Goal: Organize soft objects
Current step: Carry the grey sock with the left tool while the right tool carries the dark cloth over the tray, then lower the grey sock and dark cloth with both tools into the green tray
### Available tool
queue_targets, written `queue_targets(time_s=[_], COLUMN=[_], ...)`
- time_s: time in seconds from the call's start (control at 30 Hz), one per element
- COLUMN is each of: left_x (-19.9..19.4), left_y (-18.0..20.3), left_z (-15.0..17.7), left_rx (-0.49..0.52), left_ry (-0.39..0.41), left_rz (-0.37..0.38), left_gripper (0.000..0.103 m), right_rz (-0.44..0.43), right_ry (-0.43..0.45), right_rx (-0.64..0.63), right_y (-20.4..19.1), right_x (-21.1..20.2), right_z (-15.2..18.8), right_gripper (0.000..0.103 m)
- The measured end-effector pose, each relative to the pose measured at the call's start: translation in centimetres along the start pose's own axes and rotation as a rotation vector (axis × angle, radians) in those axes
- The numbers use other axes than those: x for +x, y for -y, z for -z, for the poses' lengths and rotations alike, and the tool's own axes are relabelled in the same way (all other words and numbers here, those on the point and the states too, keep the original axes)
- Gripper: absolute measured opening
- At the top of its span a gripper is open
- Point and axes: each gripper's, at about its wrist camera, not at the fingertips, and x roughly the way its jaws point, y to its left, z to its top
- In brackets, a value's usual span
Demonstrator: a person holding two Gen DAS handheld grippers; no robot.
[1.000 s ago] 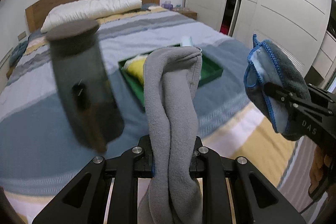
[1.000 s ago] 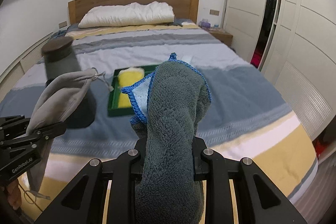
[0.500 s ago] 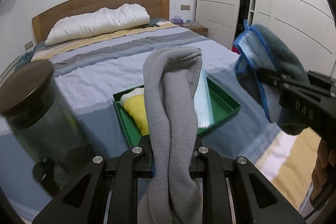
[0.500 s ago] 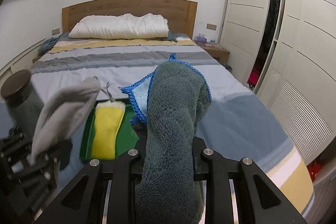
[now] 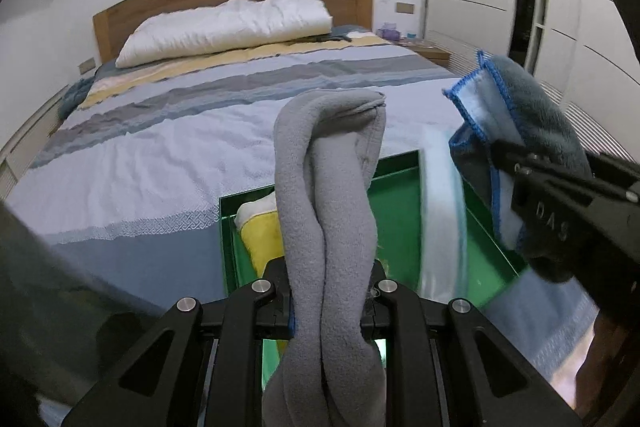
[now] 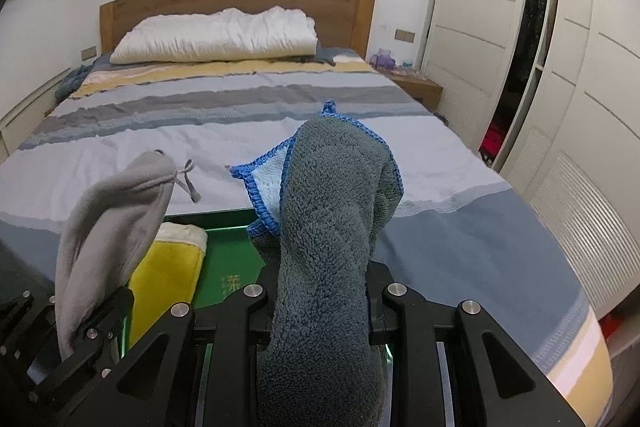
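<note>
Bedroom; striped bed point(image 6: 248, 131) with white pillow point(image 6: 216, 37), wardrobe point(image 6: 520, 39) to the right. Left gripper point(image 5: 326, 301): clamped on grey fleece pouch point(image 5: 326, 187), which stands upright. Right gripper point(image 6: 320, 311): clamped on blue-edged grey towel point(image 6: 332, 211). Below and ahead of both: green tray point(image 5: 396, 211) holding yellow cloth point(image 6: 168, 275); pale blue item point(image 5: 440, 211) at its right side, blurred.

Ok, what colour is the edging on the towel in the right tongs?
Bright blue stitching on the dark grey-teal towel, clearest in the right wrist view.
</note>
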Motion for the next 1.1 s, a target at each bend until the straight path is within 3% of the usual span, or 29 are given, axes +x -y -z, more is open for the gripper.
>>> queue_targets(time_s=[0.37, 1.1], left_x=[4.1, 6.0], left_y=[-0.5, 0.3], left_z=[0.2, 0.5], left_rx=[-0.022, -0.031], left_ry=[-0.027, -0.050], left_rz=[-0.081, -0.119], left_gripper=[0.016, 0.016], right_rz=[-0.023, 0.014], right_ry=[-0.018, -0.061], right_rx=[-0.012, -0.044], right_y=[-0.8, -0.4], right_x=[6.1, 9.0], right_z=[-1.1, -0.6], right_gripper=[0.024, 0.024])
